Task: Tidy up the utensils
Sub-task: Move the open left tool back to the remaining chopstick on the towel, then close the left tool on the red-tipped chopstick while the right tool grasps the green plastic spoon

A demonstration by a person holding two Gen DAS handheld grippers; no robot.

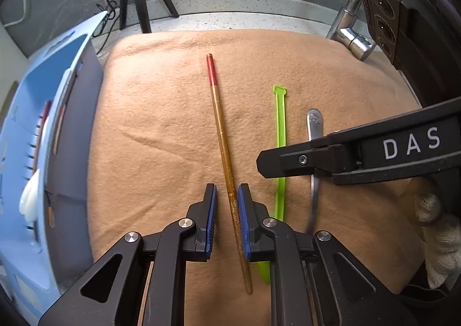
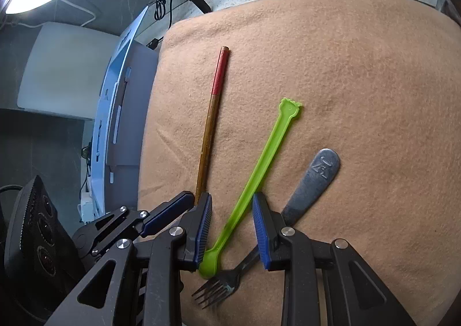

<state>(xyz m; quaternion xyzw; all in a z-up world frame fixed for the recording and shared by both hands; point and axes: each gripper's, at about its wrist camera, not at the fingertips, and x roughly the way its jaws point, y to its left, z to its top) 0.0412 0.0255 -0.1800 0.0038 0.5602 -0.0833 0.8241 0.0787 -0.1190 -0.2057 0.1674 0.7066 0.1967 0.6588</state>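
Chopstick (image 1: 220, 135) on towel-covered surface (image 1: 161, 124): light, stiff, thin, likely rolls; grip mid-shaft. Left hand-held gripper (image 1: 227, 205) straddles it, jaws narrowly apart, not clamped. Right hand-held gripper (image 2: 232, 219) unclenched around green spoon (image 2: 259, 170).

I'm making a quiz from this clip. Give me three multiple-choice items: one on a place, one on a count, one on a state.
1. What lies between the chopstick and the fork?
A. green spoon
B. an orange
C. nothing

2. How many loose utensils lie on the towel?
A. one
B. three
C. five

3. The left gripper is:
A. far from every utensil
B. lifting the fork
C. straddling the chopstick, which lies flat

Key: 1 A, the spoon sits in the middle; 2 B, chopstick, spoon, fork; 3 C, a pad on each side of the stick.
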